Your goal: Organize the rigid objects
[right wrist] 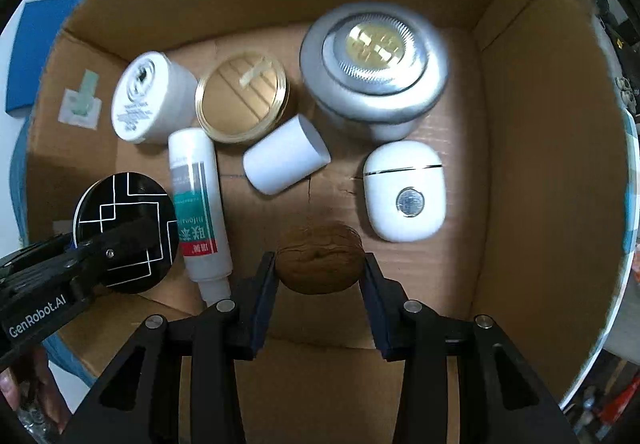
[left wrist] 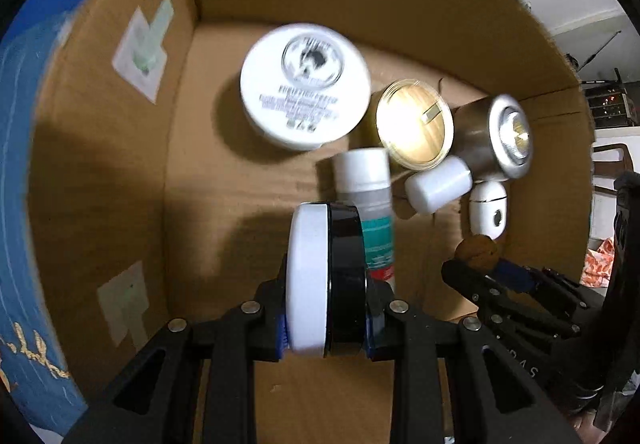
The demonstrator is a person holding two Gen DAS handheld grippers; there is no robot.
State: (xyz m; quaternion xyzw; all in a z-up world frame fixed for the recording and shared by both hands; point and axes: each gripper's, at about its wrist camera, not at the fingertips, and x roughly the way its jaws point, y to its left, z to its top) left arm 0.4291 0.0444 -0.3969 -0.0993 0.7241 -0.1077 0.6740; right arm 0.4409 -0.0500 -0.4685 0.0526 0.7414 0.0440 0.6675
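My left gripper [left wrist: 326, 306] is shut on a round black-and-white compact [left wrist: 326, 276], held on edge over the cardboard box [left wrist: 120, 164]; it also shows in the right wrist view [right wrist: 126, 232]. My right gripper [right wrist: 320, 276] is shut on a brown walnut [right wrist: 320, 258], held above the box floor; the walnut also shows in the left wrist view [left wrist: 478, 250]. Both grippers are inside the box [right wrist: 540, 164].
In the box lie a white cream jar [right wrist: 150, 98], a gold-lidded jar [right wrist: 242, 96], a silver round shaver head [right wrist: 374, 62], a white cylinder [right wrist: 286, 160], a white earbud case [right wrist: 404, 190] and a white-green tube [right wrist: 196, 204].
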